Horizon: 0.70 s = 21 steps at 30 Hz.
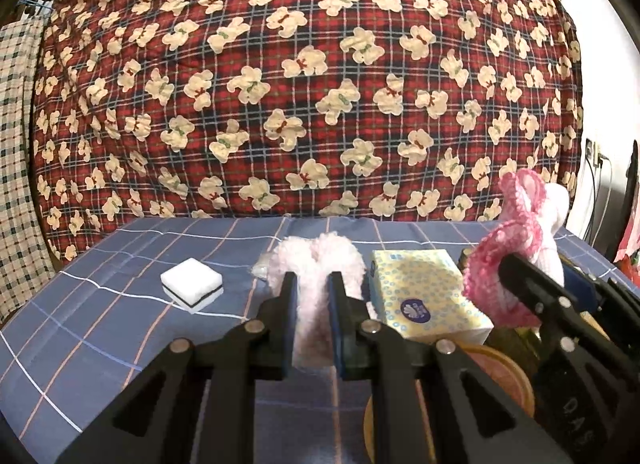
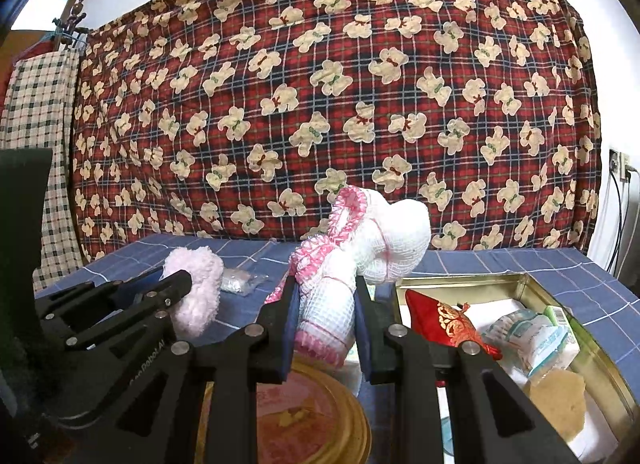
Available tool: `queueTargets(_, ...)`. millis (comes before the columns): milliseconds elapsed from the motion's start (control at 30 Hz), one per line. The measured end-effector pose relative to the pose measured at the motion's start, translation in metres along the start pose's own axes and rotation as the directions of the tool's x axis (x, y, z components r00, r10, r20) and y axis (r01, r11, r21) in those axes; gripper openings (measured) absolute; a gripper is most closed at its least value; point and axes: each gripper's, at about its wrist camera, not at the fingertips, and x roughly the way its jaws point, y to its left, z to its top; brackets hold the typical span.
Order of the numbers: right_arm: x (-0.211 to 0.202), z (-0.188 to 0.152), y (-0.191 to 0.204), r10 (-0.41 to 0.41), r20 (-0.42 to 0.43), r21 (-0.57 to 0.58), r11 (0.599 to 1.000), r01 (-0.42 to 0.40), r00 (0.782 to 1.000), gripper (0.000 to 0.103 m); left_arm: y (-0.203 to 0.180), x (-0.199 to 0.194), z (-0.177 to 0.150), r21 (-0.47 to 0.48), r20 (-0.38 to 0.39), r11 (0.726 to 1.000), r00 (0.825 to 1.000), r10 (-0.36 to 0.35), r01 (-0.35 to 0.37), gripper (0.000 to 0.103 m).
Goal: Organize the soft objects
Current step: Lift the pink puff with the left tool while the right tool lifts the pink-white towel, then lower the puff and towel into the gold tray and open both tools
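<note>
Both tongs are pinching soft things above a table. Left gripper (image 1: 313,284) clamps a fluffy pale pink sock (image 1: 316,264); right gripper (image 2: 325,288) clamps a white knitted item with pink trim (image 2: 360,240), held upright beside it. Behind hangs a large red plaid quilt with cream bears (image 1: 300,84). Below lies a blue checked tablecloth (image 1: 100,304). At the right sits an open gold tin box (image 2: 560,304), holding a red embroidered pouch (image 2: 448,320), tissue packets (image 2: 532,340) and a tan sponge (image 2: 560,396). A round gold lid (image 2: 320,416) lies under the grippers. Nearby rest a yellow tissue pack (image 1: 424,296) and a small white sponge block (image 1: 192,284).
</note>
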Motion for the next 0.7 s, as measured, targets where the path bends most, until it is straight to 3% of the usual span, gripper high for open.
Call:
queueTargets(300,-0.012,0.000,-0.004,0.019,0.020,-0.001,1.000,-0.019,1.000,0.028,-0.003,-0.001,0.002,-0.044,-0.031,0.998,0.998,-0.051,0.049,0.013)
queueTargets(700,-0.049,0.021,-0.053,-0.004,0.044,0.047,0.999,0.002,0.999,0.028,-0.056,-0.023,0.030,-0.025,-0.043,0.975,0.974,-0.221,0.220,0.013)
